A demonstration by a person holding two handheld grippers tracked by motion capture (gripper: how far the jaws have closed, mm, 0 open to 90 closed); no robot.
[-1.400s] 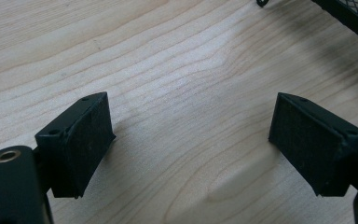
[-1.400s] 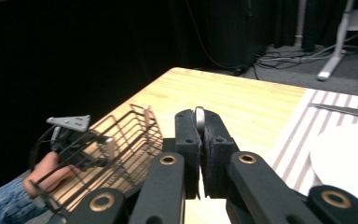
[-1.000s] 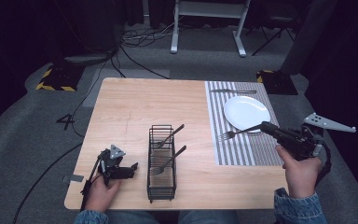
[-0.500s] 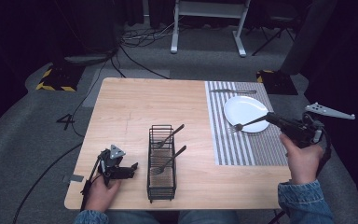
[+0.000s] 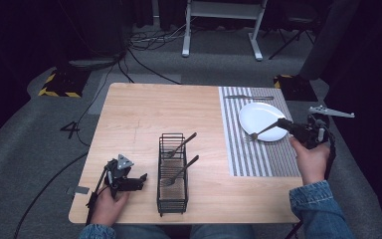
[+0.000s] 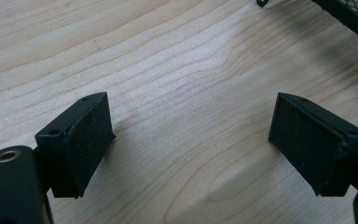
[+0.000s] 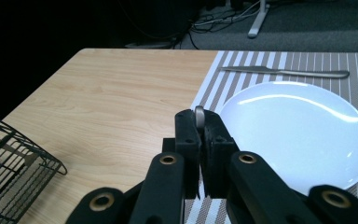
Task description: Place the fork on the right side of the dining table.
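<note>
R gripper [image 5: 282, 122] clamped on fork [image 5: 262, 131], tines over plate [image 5: 258, 112] edge. L gripper [image 6: 191, 140] jaws apart, rack [image 5: 171, 174] just beside

Denim sleeves [image 5: 318, 206], black grippers, brass-ringed screws, grey three-cornered plates, trailing cables

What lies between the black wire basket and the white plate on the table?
In the high view, bare wood and the striped placemat's near strip lie between the wire basket and the plate; the held fork's tines hang there.

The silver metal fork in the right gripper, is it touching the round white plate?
Cannot tell. In the high view the silver metal fork, clamped in the right gripper, reaches over the round white plate's near-left rim, but contact or a gap isn't plain.
</note>
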